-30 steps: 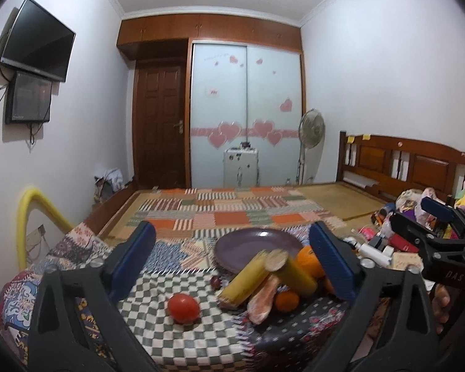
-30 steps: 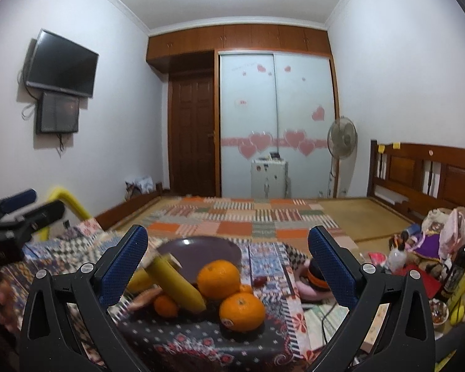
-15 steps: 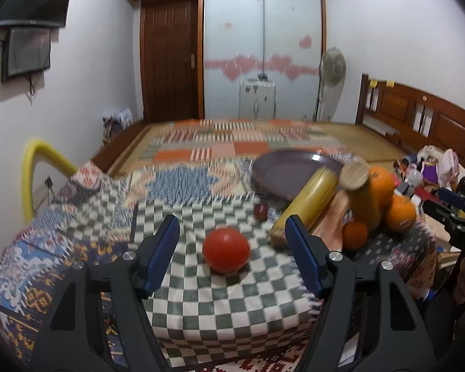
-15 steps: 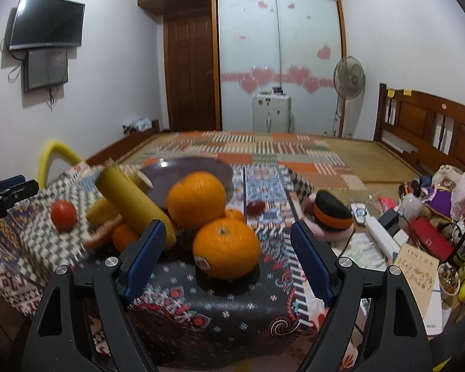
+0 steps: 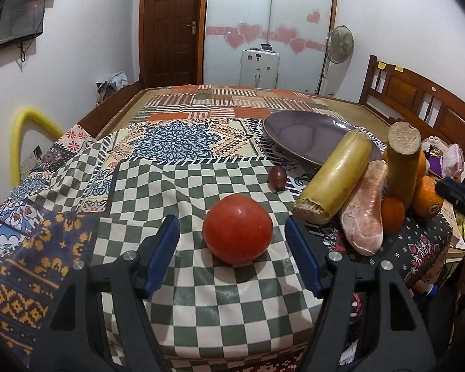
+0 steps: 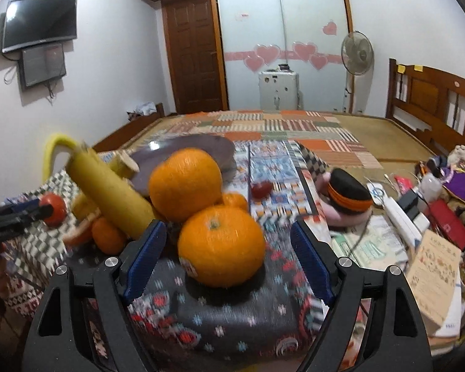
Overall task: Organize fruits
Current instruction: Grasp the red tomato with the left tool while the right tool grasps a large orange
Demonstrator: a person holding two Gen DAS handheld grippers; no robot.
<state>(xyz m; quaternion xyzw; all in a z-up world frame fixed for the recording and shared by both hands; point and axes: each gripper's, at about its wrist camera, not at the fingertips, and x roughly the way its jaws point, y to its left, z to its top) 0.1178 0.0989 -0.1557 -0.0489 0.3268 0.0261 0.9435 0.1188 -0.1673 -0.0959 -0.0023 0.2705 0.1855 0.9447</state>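
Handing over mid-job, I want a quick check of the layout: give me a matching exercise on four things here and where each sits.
Things:
1. tomato
2. front orange
3. plate
4. grape

Places:
A. behind the fruit pile, empty
B. between the right gripper fingers, untouched
C. on the cloth beside the plate
D. between the left gripper fingers, untouched

Pairs: 1-D, 2-B, 3-A, 4-C

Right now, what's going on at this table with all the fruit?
A person is sorting fruit with a gripper in each hand. The left gripper has been closing around the tomato, with gaps on both sides, so no grip yet. The right gripper has narrowed around the near orange, also untouched. The purple plate behind them is empty, and the other fruit lies piled beside it.
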